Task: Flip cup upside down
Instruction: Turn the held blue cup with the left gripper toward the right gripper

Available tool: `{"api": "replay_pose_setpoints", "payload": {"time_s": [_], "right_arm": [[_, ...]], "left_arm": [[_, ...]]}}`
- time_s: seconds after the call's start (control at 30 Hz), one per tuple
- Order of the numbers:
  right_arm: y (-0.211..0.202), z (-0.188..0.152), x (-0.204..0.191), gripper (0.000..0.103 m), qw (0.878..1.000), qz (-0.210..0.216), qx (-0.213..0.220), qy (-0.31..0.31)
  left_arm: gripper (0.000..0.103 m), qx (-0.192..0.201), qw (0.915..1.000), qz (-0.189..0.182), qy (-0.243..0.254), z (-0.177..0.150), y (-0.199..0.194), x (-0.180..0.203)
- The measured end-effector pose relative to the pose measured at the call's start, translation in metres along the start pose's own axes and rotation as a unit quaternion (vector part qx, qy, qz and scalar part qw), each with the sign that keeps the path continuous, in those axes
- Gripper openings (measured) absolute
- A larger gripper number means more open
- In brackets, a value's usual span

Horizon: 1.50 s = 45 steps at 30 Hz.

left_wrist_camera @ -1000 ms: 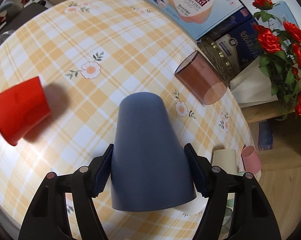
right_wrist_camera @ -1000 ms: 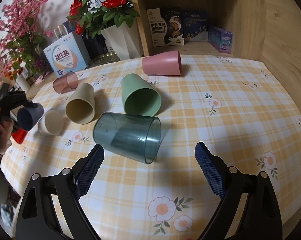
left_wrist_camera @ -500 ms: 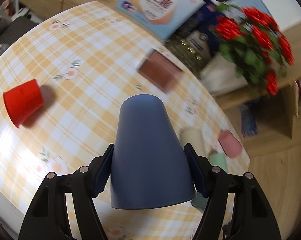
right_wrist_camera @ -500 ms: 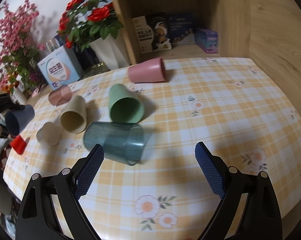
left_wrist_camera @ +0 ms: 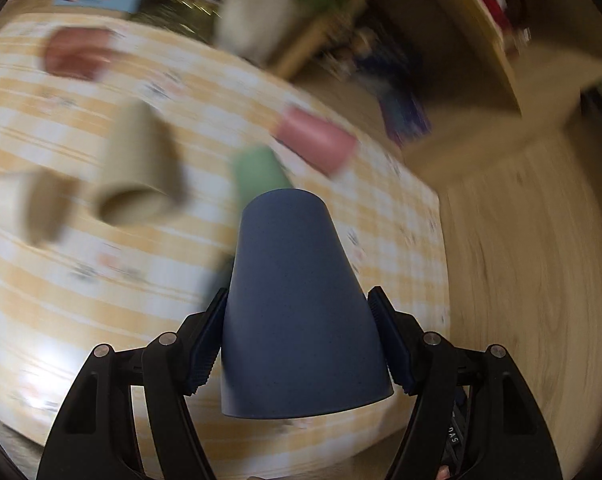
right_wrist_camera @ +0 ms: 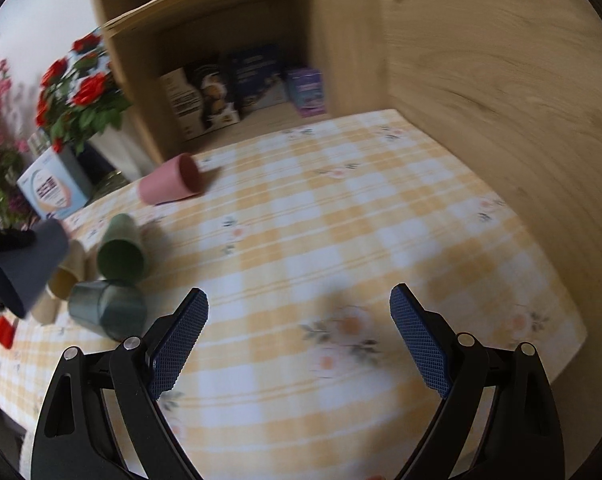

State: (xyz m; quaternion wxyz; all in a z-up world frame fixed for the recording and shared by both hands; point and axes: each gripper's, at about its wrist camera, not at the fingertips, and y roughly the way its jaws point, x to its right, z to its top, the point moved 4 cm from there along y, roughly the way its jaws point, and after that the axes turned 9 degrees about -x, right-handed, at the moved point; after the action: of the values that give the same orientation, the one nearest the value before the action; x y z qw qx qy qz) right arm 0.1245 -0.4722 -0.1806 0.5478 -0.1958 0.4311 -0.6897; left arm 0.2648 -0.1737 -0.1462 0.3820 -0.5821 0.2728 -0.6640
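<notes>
My left gripper [left_wrist_camera: 299, 334] is shut on a dark blue cup [left_wrist_camera: 297, 304], held in the air above the checked table, base pointing away from the camera. The same blue cup [right_wrist_camera: 27, 264] shows at the far left of the right wrist view, tilted with its mouth down-left. My right gripper [right_wrist_camera: 299, 340] is open and empty over the table's near right part.
Several cups lie on their sides on the table [right_wrist_camera: 341, 232]: pink [right_wrist_camera: 169, 186], green [right_wrist_camera: 121, 250], clear teal [right_wrist_camera: 107, 312], beige [left_wrist_camera: 135, 170], brown [left_wrist_camera: 79, 58]. A wooden shelf [right_wrist_camera: 221, 52] with boxes and a rose vase [right_wrist_camera: 81, 100] stand behind. The left wrist view is motion-blurred.
My left gripper has swung right with the blue cup; the red cup has left its view. My right gripper has moved right and away from the teal cup.
</notes>
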Motion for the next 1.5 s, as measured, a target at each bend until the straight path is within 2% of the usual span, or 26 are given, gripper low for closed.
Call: {"api": "replay_pose_setpoints", "payload": {"time_s": [0.17, 0.4, 0.43, 0.63, 0.87, 1.27, 1.4, 1.5], "right_arm": [[-0.006, -0.003, 0.04, 0.089, 1.0, -0.014, 0.001, 0.024], [-0.012, -0.009, 0.081, 0.089, 0.998, -0.03, -0.002, 0.06], [-0.013, -0.009, 0.086, 0.089, 0.997, -0.033, -0.001, 0.063], [-0.018, -0.01, 0.099, 0.089, 0.996, -0.033, 0.001, 0.077], [-0.019, -0.012, 0.099, 0.089, 0.996, -0.028, 0.001, 0.08], [-0.026, -0.013, 0.093, 0.089, 0.997, -0.023, -0.009, 0.078], [-0.028, -0.012, 0.092, 0.089, 0.996, -0.018, -0.018, 0.082], [-0.03, -0.01, 0.086, 0.089, 0.997, -0.016, -0.023, 0.074]], "left_arm": [[0.067, -0.043, 0.9978, 0.004, 0.05, -0.013, 0.067, 0.056], [0.065, -0.077, 0.99, 0.045, 0.109, -0.024, 0.131, 0.087], [0.065, -0.07, 0.9893, 0.048, 0.118, -0.026, 0.134, 0.091], [0.064, -0.098, 0.9863, 0.048, 0.123, -0.04, 0.144, 0.098], [0.062, -0.156, 0.9811, 0.057, 0.1, -0.066, 0.16, 0.078], [0.062, -0.146, 0.9804, 0.066, 0.116, -0.067, 0.157, 0.082], [0.072, -0.124, 0.9826, 0.059, 0.126, -0.061, 0.14, 0.084], [0.075, -0.1, 0.9829, 0.057, 0.144, -0.057, 0.119, 0.086]]}}
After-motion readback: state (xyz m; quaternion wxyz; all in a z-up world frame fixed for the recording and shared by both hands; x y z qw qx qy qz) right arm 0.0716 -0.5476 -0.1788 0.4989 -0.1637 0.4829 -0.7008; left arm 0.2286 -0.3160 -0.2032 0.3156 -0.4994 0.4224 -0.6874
